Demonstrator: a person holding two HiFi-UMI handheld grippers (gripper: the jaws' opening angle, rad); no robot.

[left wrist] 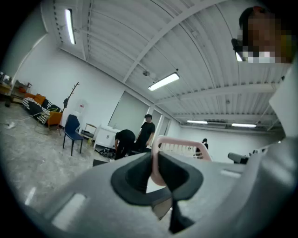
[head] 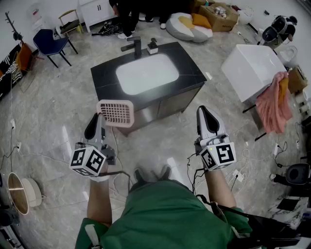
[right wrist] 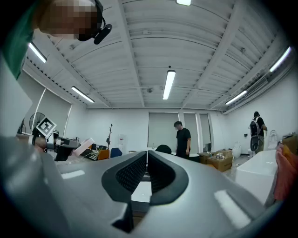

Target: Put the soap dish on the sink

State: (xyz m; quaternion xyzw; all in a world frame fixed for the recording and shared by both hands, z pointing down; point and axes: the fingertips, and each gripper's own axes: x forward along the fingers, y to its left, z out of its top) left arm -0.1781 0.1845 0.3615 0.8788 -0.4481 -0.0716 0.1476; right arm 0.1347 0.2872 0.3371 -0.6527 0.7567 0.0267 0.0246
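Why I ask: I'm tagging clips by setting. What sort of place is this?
Likely an open workshop or test lab, not a bathroom: a freestanding sink cabinet stands alone on a wide tiled floor, cables trail across it, and a cardboard box and a blue chair sit at the edges.

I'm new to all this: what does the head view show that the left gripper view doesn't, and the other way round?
Only the head view: the sink from above, its faucet, and a pink cloth off to the side. Only the left gripper view: ceiling lights, and the fingers pinching a pink rim close up. Both: the pink soap dish held in the left gripper.
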